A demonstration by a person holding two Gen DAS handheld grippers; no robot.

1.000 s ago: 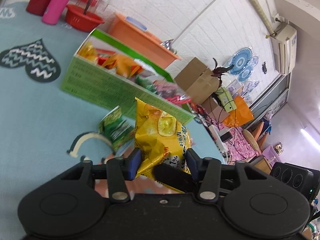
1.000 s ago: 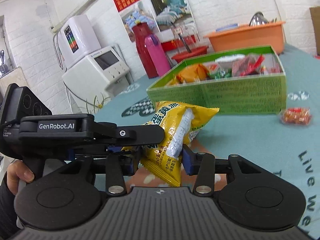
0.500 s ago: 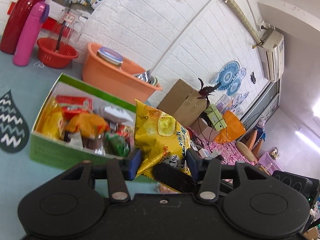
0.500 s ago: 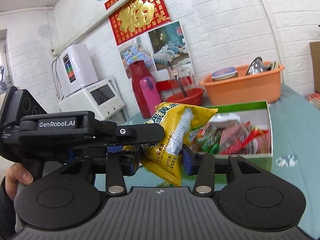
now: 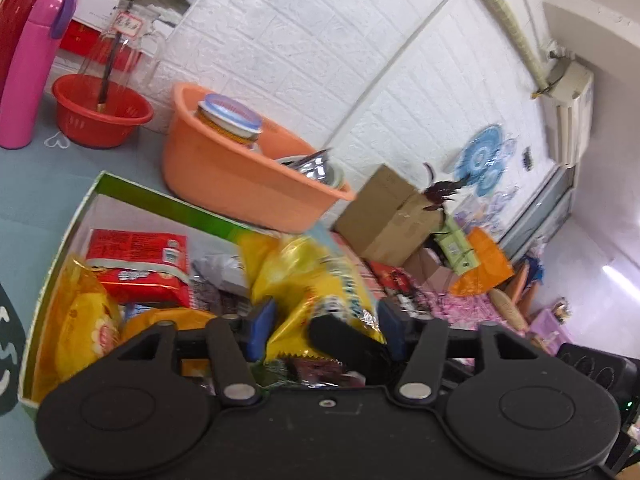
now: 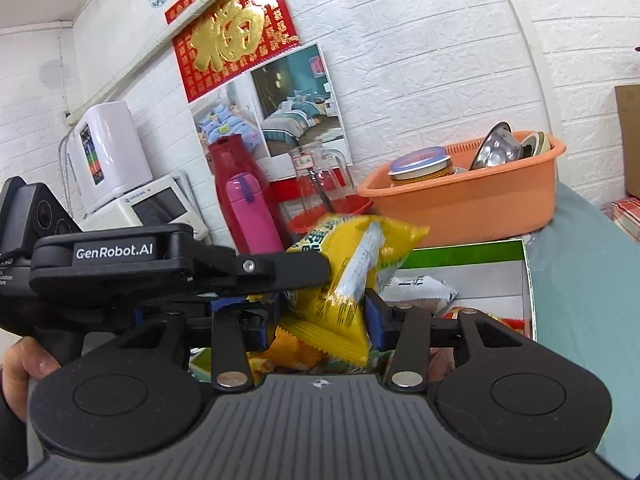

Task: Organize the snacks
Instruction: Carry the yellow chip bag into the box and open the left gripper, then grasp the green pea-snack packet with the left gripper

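Observation:
A yellow chip bag [image 5: 316, 280] is held between both grippers, just above the open green snack box [image 5: 132, 196]. My left gripper [image 5: 322, 326] is closed on its lower part; the bag looks blurred and tilted. My right gripper [image 6: 320, 320] is also shut on the same bag [image 6: 348, 276], and the left gripper's finger [image 6: 280, 268] reaches across to it. The box [image 6: 480, 254] holds several packets: a red one [image 5: 140, 260], a yellow one [image 5: 80, 320] and a white one [image 6: 420, 286].
An orange basin [image 5: 240, 176] with dishes stands right behind the box, also in the right wrist view [image 6: 472, 204]. A red bowl [image 5: 100, 116], a pink bottle [image 5: 28, 68] and a red flask [image 6: 232, 168] stand at the back. Cardboard boxes [image 5: 388, 216] sit beyond the table.
Both grippers have carried the yellow bag forward from the table to over the snack box and lowered it. The bag has tipped and now sits among the packets.

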